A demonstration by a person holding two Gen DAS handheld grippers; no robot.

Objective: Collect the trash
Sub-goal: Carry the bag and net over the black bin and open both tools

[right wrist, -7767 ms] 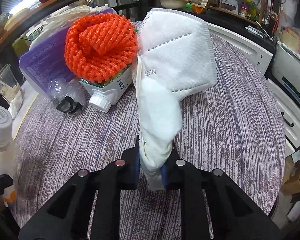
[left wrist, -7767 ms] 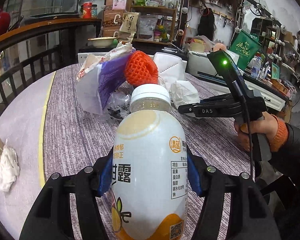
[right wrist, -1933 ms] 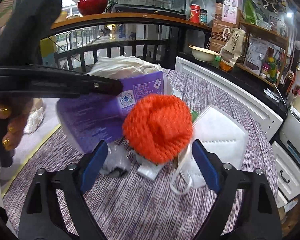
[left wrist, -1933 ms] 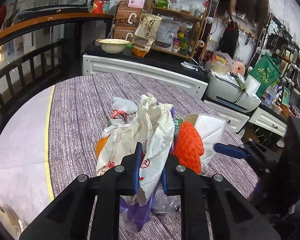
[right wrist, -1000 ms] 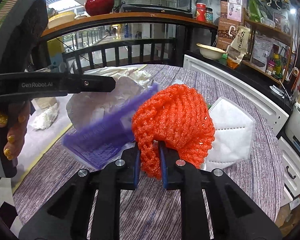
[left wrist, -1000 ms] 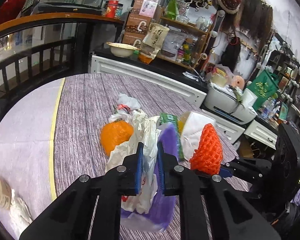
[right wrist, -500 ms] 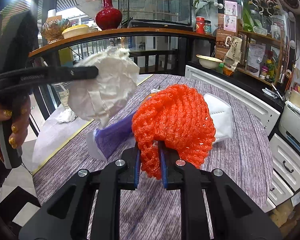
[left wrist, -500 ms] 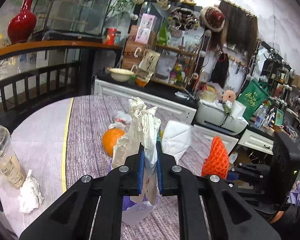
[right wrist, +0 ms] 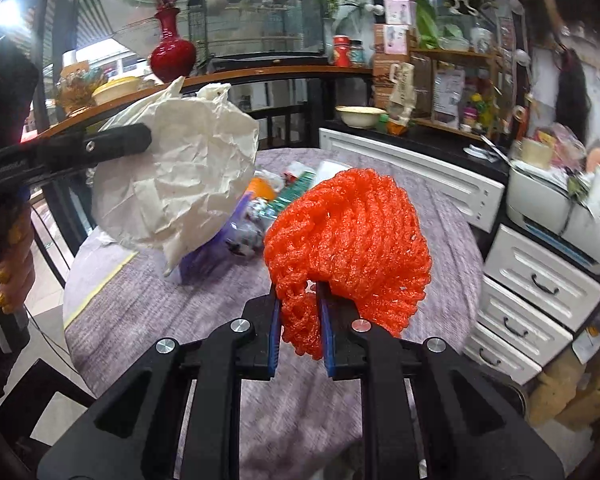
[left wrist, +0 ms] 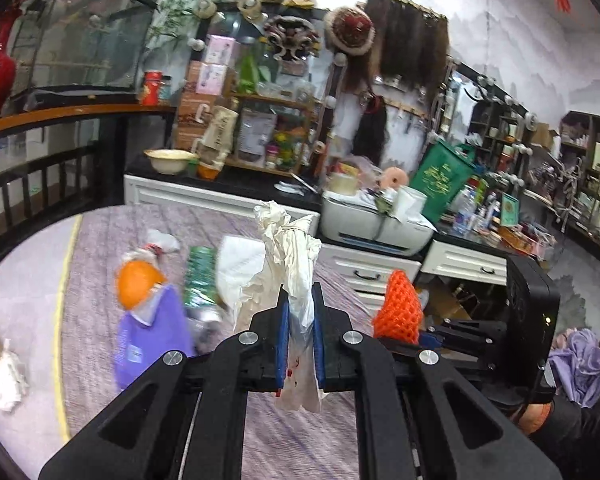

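My left gripper (left wrist: 299,336) is shut on a crumpled white paper wrapper (left wrist: 290,248) and holds it in the air above the round purple table (left wrist: 100,240). From the right wrist view that wrapper (right wrist: 180,184) hangs at the upper left. An orange foam net (right wrist: 348,240) is pinched in my right gripper (right wrist: 300,320), also lifted off the table; in the left wrist view the net (left wrist: 398,304) shows at the right. On the table lie a purple packet (left wrist: 152,336), an orange-and-white wrapper (left wrist: 138,284), a green carton (left wrist: 198,272) and a white mask (left wrist: 240,260).
White drawers (right wrist: 540,280) and a printer (left wrist: 376,220) stand past the table's right side. A dark railing (left wrist: 32,184) runs behind at the left. A crumpled tissue (left wrist: 8,376) lies on the pale floor. A person's hand (right wrist: 8,264) grips the left tool.
Both grippers have risen and pulled back from the pile, carrying the wrapper and the net. The purple packet has dropped away from the wrapper and lies on the table.
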